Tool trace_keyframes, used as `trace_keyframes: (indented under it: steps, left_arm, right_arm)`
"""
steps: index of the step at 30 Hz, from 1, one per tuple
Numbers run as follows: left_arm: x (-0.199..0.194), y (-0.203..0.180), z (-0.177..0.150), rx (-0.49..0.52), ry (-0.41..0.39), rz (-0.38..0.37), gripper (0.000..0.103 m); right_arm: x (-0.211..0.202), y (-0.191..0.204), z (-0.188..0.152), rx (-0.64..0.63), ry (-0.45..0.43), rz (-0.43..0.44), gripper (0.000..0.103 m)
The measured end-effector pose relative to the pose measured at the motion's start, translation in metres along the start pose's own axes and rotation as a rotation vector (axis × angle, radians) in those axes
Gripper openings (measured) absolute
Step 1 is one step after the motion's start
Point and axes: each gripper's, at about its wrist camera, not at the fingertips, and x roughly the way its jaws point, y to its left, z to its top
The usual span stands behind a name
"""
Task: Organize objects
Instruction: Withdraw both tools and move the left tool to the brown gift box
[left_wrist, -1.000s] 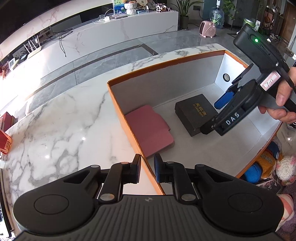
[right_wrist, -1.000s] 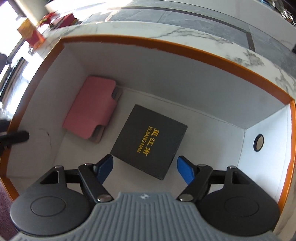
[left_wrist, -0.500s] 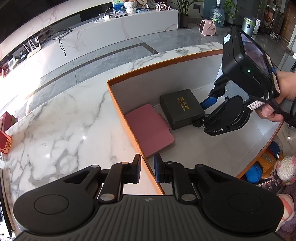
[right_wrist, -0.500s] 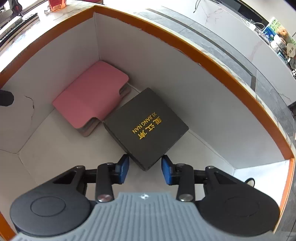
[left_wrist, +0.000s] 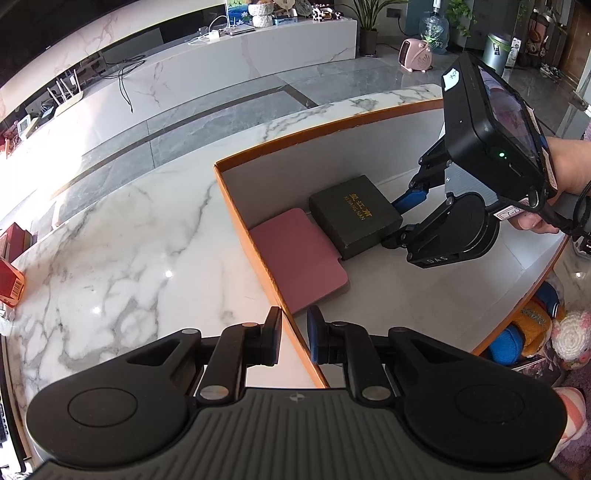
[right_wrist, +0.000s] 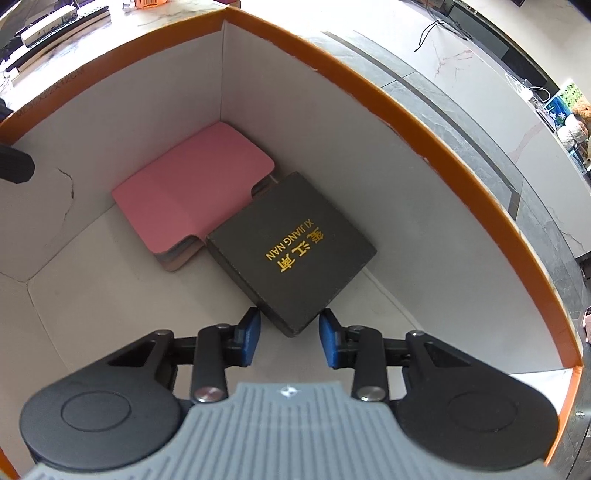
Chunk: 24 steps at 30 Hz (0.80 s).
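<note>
**Both tongs busy at the orange box**

Closest in, the left tongs (left_wrist: 292, 334) are clamped right on the wall of the orange box (left_wrist: 373, 116), one finger each side. Further in, the right tongs (right_wrist: 289, 338) are about half open, pinching a corner of the black box (right_wrist: 291, 247). It sits on the box floor, touching the pink case (right_wrist: 192, 188) in the corner. All on the marble surface (left_wrist: 122, 243).
</note>
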Motion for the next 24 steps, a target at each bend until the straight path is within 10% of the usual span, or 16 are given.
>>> trace_keyframes:
  steps: [16,24]
  left_arm:
    - [-0.096,-0.009,-0.056,-0.221,-0.146,-0.034,0.03]
    - [-0.108,-0.042,-0.105,-0.297,-0.125,-0.077,0.053]
  right_arm:
    - [-0.16,0.035,-0.044,0.292,-0.312,0.071,0.05]
    - [-0.185,0.081,-0.111,0.493,-0.395,0.155,0.037]
